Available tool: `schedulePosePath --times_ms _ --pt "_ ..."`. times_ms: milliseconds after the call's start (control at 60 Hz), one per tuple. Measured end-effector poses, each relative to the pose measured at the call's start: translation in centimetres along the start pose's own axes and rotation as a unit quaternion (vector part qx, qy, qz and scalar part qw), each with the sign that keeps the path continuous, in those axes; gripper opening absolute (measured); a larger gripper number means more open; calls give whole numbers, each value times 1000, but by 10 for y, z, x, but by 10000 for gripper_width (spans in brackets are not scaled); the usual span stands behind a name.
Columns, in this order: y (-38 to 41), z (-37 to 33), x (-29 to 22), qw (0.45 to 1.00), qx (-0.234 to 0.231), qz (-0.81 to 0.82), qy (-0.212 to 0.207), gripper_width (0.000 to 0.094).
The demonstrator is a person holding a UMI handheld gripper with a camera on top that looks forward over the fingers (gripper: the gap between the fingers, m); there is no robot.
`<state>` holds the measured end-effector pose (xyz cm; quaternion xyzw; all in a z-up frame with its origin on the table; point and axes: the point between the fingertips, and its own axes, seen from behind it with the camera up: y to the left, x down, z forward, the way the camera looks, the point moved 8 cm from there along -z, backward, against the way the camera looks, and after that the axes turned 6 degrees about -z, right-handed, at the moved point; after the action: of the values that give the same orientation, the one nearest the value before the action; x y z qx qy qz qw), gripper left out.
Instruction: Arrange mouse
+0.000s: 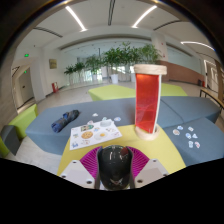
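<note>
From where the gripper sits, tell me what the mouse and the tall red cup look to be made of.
Mouse: dark, likely matte plastic; its rounded shell shows only a dull sheen. It sits between the gripper fingers, whose pink pads seem to press its sides. Tall red cup: seemingly clear plastic or glass holding red liquid; light passes through and the rim looks pale and translucent.

A black mouse [115, 165] looks like smooth plastic with a slight sheen, set between the matt magenta pads [88, 160] of the gripper [115, 172]. The red tumbler [148, 100] appears translucent plastic; the yellow tabletop [150, 150] is smooth and matt
</note>
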<state>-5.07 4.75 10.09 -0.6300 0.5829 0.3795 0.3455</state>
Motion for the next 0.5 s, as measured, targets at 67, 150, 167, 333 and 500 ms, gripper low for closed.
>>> schedulePosePath --times_ms 67,150,167,333,500 --pt "15 16 25 999 -3 -2 34 388" --pt "21 25 54 997 12 -5 70 392" --pt "20 25 60 996 13 -2 84 400" --pt "25 25 59 994 -15 -39 103 553" --pt "27 -17 48 992 -22 -50 115 814"
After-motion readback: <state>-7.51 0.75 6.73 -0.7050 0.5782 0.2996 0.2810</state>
